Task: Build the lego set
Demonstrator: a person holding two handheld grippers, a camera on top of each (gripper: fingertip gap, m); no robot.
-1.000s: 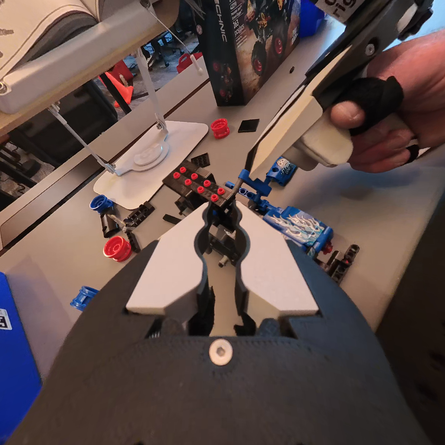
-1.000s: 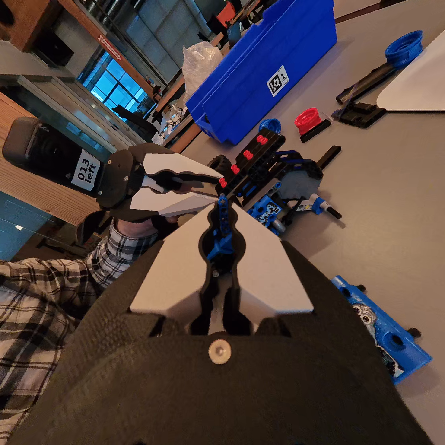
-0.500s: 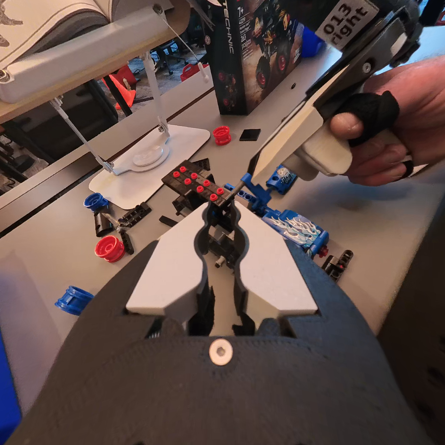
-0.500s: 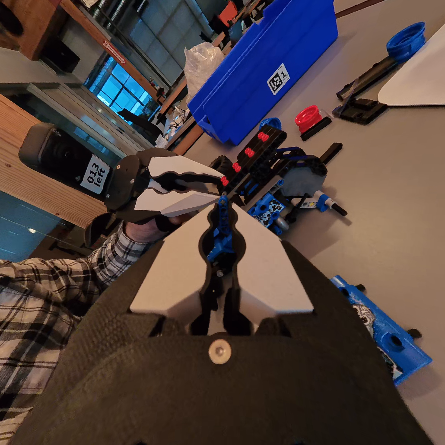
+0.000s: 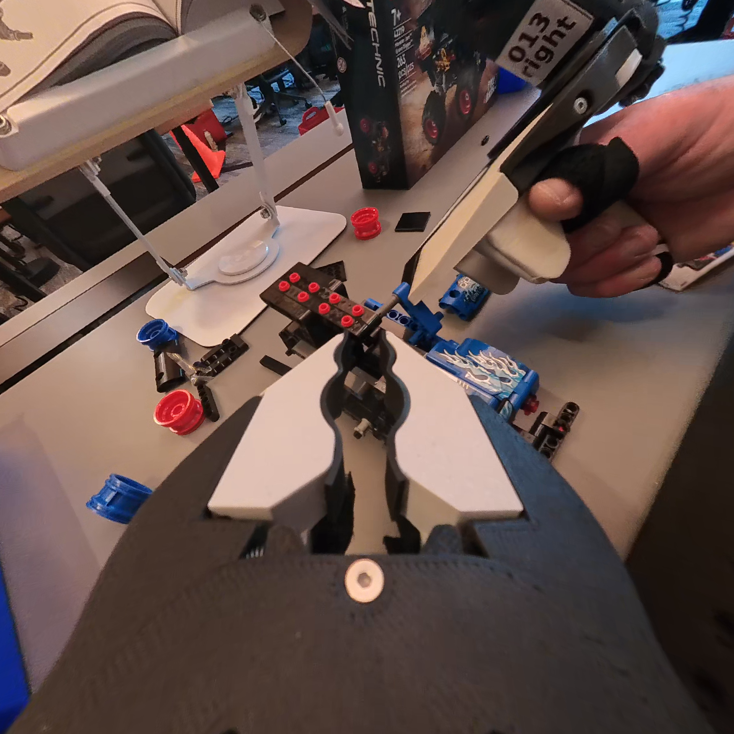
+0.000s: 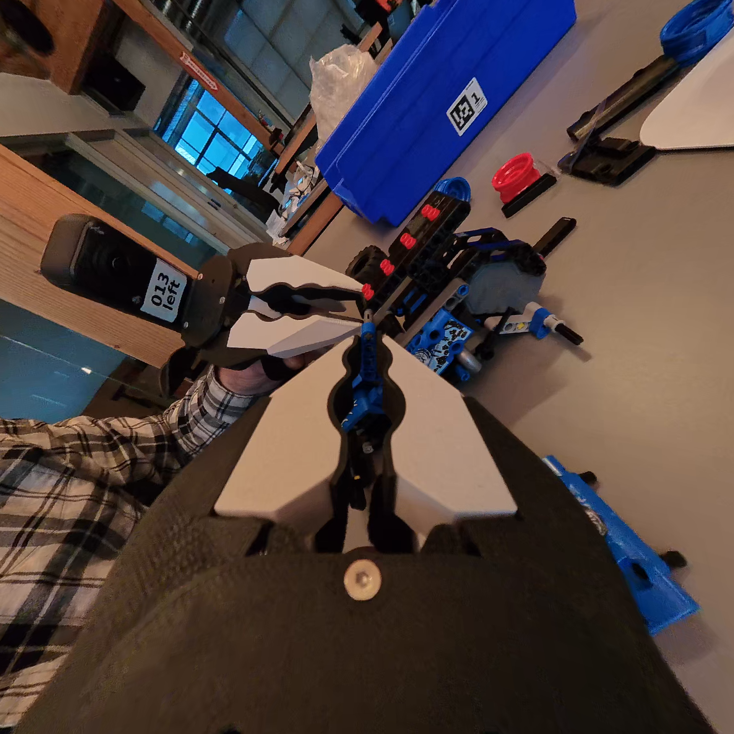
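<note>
The left gripper (image 5: 364, 341) is clamped on the black chassis (image 5: 317, 306) with red pins, which stands on the grey table (image 5: 99, 397). From two o'clock the right gripper (image 6: 367, 349) – clenched on a blue connector piece (image 6: 367, 381) – meets the chassis end. A flame-printed blue panel (image 5: 482, 369) lies just beside, at four o'clock.

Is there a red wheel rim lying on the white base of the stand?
No, both red rims lie on the grey table, beside the white stand base.
</note>
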